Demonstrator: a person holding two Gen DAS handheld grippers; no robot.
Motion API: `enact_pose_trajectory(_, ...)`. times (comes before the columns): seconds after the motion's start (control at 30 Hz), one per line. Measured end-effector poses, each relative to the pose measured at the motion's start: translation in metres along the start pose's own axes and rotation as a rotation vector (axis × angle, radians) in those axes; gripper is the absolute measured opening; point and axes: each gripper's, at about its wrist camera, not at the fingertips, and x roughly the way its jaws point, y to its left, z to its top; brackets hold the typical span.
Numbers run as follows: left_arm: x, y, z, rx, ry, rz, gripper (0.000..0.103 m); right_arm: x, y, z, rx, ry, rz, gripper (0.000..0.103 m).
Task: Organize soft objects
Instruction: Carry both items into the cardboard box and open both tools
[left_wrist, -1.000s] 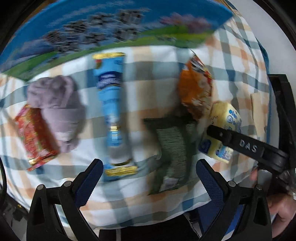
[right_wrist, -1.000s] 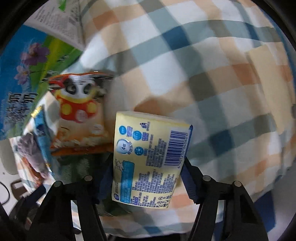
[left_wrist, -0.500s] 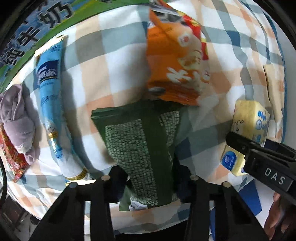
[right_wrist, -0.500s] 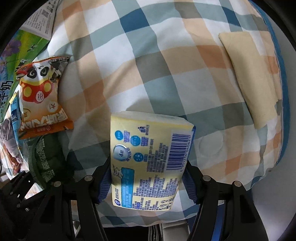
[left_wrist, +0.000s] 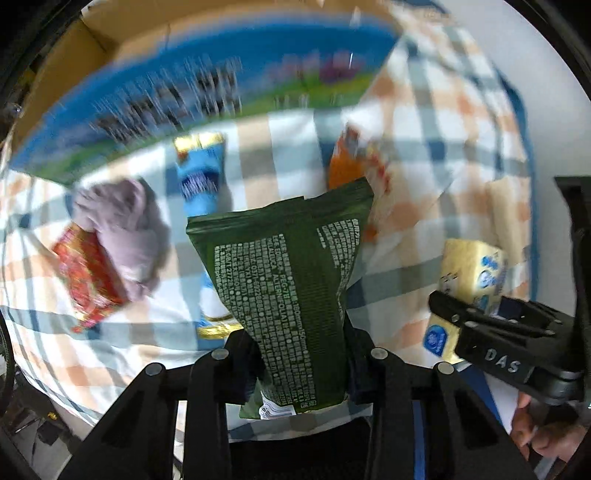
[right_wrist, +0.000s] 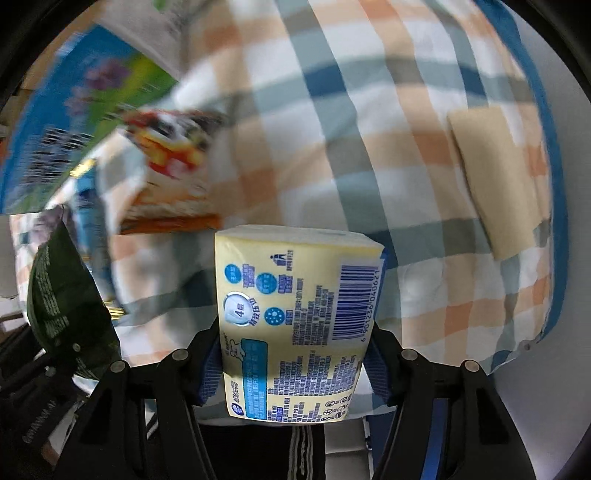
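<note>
Both grippers are clamped on packets held above the checked cloth. At the left wrist, the left gripper pinches the lower part of a dark green pouch, whose printed back faces the camera; the pouch hides both finger pads and its bottom edge sinks behind the gripper body. The right gripper squeezes a pale yellow tissue pack between blue-padded fingers, barcode side up, its lower end cut off by the gripper frame. That same pack shows at the right edge of the left wrist view, partly hidden behind the right gripper's black arm marked DAS.

On the cloth lie the other soft things, most of them smeared by motion blur. A lilac cloth bundle overlaps a red foil packet. A light blue tube-shaped pack runs behind the green pouch, so its middle is hidden. An orange snack bag lies beyond, its print unreadable. A beige pad rests near the cloth's right edge. A blue and green carton stands along the far side, its lettering too blurred to read.
</note>
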Motion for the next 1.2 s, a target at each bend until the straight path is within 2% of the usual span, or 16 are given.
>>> enact_pose_trajectory(0.13, -0.06, 0.014, 0.012, 0.008, -0.092, -0.042, 0.032, -0.029, 0.015, -0.005, -0.033, -0.079, 0.036, 0.066)
enact_pose_trajectory(0.2, -0.088, 0.014, 0.024, 0.013, -0.145, -0.058, 0.032, -0.062, 0.023, -0.001, -0.05, -0.122, 0.054, 0.066)
enact_pose_trajectory(0.3, -0.11, 0.013, 0.029, 0.016, -0.203, -0.09, 0.032, -0.1, 0.046, 0.009, -0.074, -0.196, 0.083, 0.066)
enact_pose_trajectory(0.37, -0.126, 0.019, 0.048, 0.018, -0.255, -0.1, 0.032, -0.125, 0.059, 0.013, -0.099, -0.253, 0.11, 0.066)
enact_pose_trajectory(0.47, -0.144, 0.026, 0.075, 0.015, -0.319, -0.103, 0.032, -0.188, 0.081, 0.049, -0.141, -0.323, 0.128, 0.066)
enact_pose_trajectory(0.6, -0.151, 0.04, 0.123, -0.011, -0.356, -0.1, 0.032, -0.221, 0.113, 0.084, -0.186, -0.405, 0.142, 0.066)
enact_pose_trajectory(0.7, -0.147, 0.056, 0.155, -0.038, -0.334, -0.127, 0.032, -0.225, 0.135, 0.11, -0.216, -0.441, 0.13, 0.066)
enact_pose_trajectory(0.73, -0.145, 0.064, 0.166, -0.053, -0.317, -0.139, 0.032, -0.238, 0.151, 0.125, -0.224, -0.44, 0.127, 0.066)
enact_pose_trajectory(0.8, -0.129, 0.078, 0.191, -0.07, -0.259, -0.179, 0.032, -0.24, 0.168, 0.153, -0.24, -0.425, 0.127, 0.066)
enact_pose_trajectory(1.0, -0.081, 0.116, 0.243, -0.134, -0.137, -0.225, 0.032, -0.199, 0.206, 0.228, -0.27, -0.349, 0.084, 0.066)
enact_pose_trajectory(1.2, -0.038, 0.135, 0.28, -0.146, -0.071, -0.232, 0.032, -0.152, 0.225, 0.278, -0.289, -0.296, 0.031, 0.066)
